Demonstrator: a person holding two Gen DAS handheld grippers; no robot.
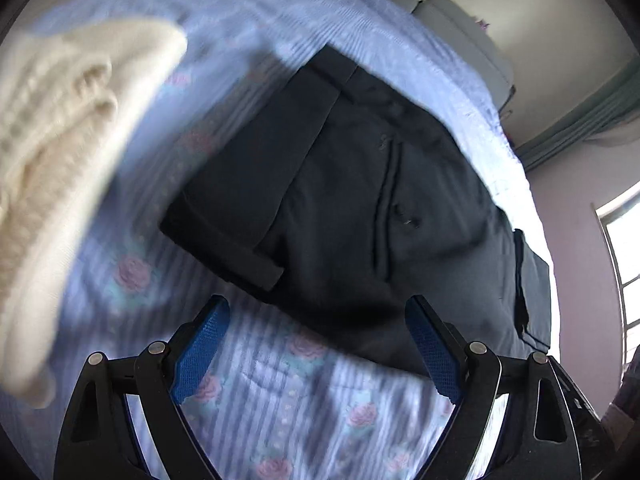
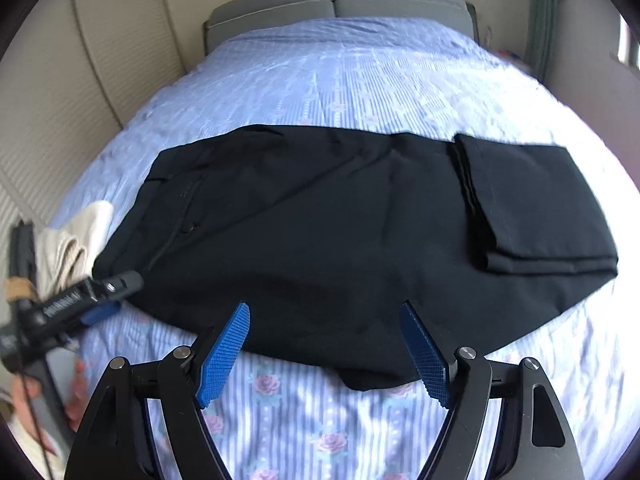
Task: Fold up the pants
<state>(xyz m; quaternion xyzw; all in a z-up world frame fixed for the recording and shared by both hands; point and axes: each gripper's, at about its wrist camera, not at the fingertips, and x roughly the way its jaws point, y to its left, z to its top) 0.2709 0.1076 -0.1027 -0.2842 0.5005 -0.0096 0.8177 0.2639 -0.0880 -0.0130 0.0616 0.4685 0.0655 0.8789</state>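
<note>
Hovering with jaws spread and empty, the left gripper and right gripper risk dragging the partly folded pants askew on the bedsheet.

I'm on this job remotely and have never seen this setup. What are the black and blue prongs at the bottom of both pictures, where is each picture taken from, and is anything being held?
The prongs are handheld grippers; a person carries one in each hand, each with a camera looking along its blue-padded fingers. One picture is from the left gripper, the other from the right gripper. Both are open and hold nothing. On the blue flowered bedsheet lie black pants, their leg ends folded back over themselves. A cream knitted garment lies beside the waistband end. The right view also shows the left gripper near the waistband.
</note>
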